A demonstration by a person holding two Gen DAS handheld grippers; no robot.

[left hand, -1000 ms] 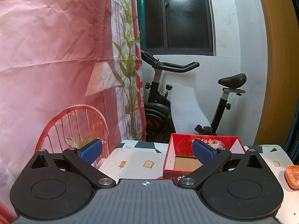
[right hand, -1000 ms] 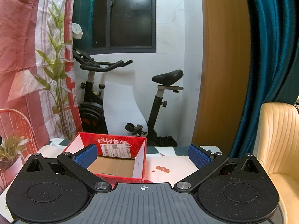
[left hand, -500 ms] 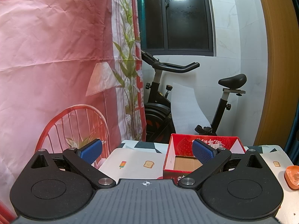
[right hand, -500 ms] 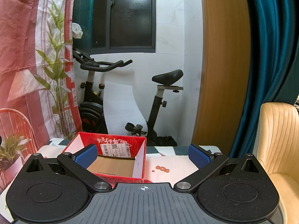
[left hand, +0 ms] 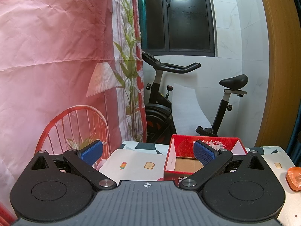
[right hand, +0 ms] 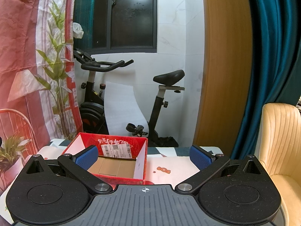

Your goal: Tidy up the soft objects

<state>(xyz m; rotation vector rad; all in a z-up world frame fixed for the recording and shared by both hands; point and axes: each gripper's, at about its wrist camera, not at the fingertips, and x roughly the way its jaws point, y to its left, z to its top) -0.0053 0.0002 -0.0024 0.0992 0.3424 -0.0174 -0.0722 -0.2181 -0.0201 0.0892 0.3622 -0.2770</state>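
A red cardboard box (left hand: 207, 141) with a bare brown floor stands open on the table; nothing shows inside it. My left gripper (left hand: 147, 152) hovers open in front of the box's left side, its blue pads wide apart with nothing between them. In the right wrist view the same red box (right hand: 112, 145) sits ahead and left, and my right gripper (right hand: 144, 157) is open over its right wall. An orange soft object (left hand: 294, 178) lies at the right edge of the left wrist view.
The table (left hand: 135, 162) wears a white cloth printed with small pictures. Behind it stand an exercise bike (right hand: 116, 98) and a white foam sheet (right hand: 122, 109). A pink printed backdrop (left hand: 47, 75) hangs on the left. A cream chair (right hand: 280, 141) is on the right.
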